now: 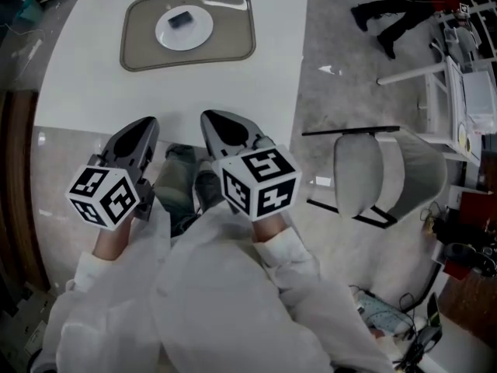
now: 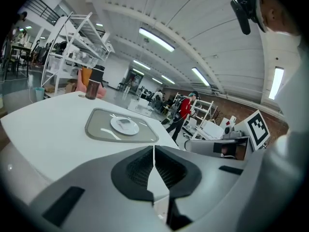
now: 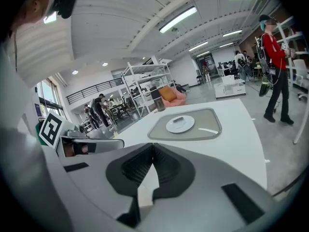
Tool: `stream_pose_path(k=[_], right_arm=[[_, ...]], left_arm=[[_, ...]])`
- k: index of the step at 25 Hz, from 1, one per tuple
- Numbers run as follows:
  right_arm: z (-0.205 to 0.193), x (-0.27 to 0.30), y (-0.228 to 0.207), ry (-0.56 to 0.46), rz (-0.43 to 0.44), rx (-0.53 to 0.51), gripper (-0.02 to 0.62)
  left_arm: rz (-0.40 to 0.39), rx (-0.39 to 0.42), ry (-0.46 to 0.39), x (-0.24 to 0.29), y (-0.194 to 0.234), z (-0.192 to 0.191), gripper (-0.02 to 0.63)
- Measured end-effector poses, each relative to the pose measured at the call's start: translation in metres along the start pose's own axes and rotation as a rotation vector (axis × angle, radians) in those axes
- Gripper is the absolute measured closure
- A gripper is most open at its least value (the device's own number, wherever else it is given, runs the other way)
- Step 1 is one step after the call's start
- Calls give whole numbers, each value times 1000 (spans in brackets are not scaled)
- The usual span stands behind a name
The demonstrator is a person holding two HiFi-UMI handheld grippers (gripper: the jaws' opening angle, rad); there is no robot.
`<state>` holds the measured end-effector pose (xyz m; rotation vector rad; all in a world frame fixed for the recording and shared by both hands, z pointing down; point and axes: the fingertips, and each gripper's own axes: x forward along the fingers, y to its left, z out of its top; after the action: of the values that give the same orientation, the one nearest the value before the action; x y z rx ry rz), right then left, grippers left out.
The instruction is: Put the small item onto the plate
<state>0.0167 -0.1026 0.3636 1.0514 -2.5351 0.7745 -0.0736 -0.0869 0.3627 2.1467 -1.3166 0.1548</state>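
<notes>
While my left gripper and right gripper sit clenched empty, the flat dark item lies on the far round glossy plate.

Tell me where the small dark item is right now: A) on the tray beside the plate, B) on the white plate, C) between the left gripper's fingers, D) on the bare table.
B: the small dark item lies on the white plate, which sits on the tray; the left gripper and right gripper are shut and empty.
</notes>
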Motion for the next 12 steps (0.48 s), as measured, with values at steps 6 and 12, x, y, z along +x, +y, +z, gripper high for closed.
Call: stream_pose_path(k=[6, 12], right_arm=[[-9, -20, 5, -1, -15, 6, 580], [-5, -26, 17, -30, -36, 16, 580]], left_arm=[[-12, 18, 7, -13, -19, -6, 588], [-58, 59, 23, -18, -27, 3, 591]])
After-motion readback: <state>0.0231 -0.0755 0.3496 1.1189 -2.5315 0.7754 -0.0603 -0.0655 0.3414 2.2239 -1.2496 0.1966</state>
